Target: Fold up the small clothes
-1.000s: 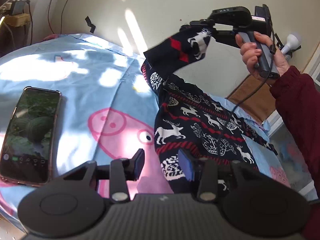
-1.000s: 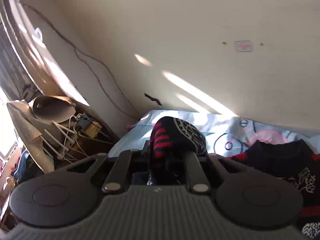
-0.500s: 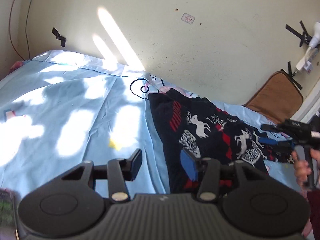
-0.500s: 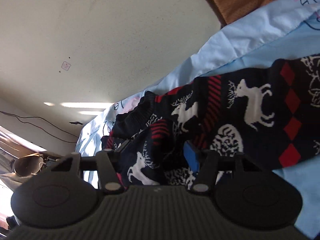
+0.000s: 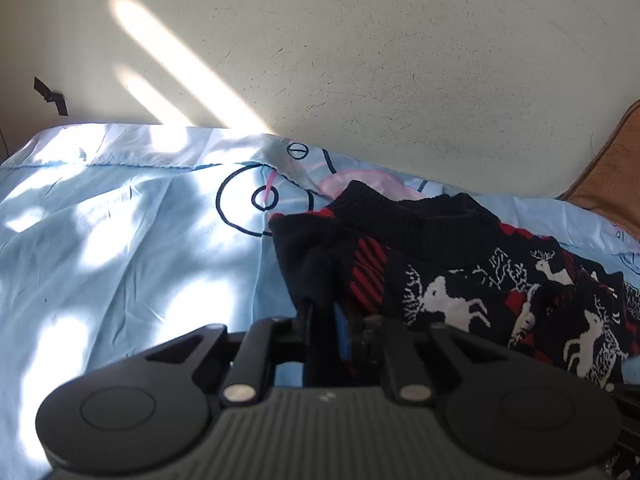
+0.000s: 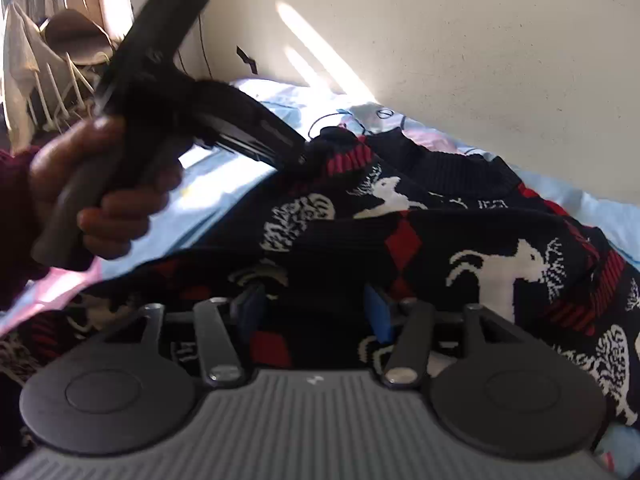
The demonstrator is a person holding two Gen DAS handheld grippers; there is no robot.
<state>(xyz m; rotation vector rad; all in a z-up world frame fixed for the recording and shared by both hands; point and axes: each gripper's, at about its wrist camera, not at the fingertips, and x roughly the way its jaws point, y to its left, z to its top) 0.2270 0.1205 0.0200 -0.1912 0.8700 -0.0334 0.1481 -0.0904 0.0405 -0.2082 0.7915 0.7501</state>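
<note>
A small dark navy sweater [image 5: 460, 280] with white reindeer and red stripes lies on a light blue printed bedsheet [image 5: 120, 240]. My left gripper [image 5: 322, 316] is shut on the sweater's left shoulder corner, near the collar. In the right wrist view the left gripper [image 6: 298, 156] shows, held by a hand, pinching that same corner. My right gripper [image 6: 312, 312] is open, its fingers resting over the sweater [image 6: 460, 248] where a sleeve is folded across the body.
A cream wall [image 5: 360, 60] runs close behind the bed. A brown cushion [image 5: 612, 176] leans at the right. A rack with a hat and cloths [image 6: 60, 60] stands past the bed's left end.
My right gripper laid the sleeve across the sweater and let go, opening. My left gripper moved in to the sweater's shoulder corner and shut on it.
</note>
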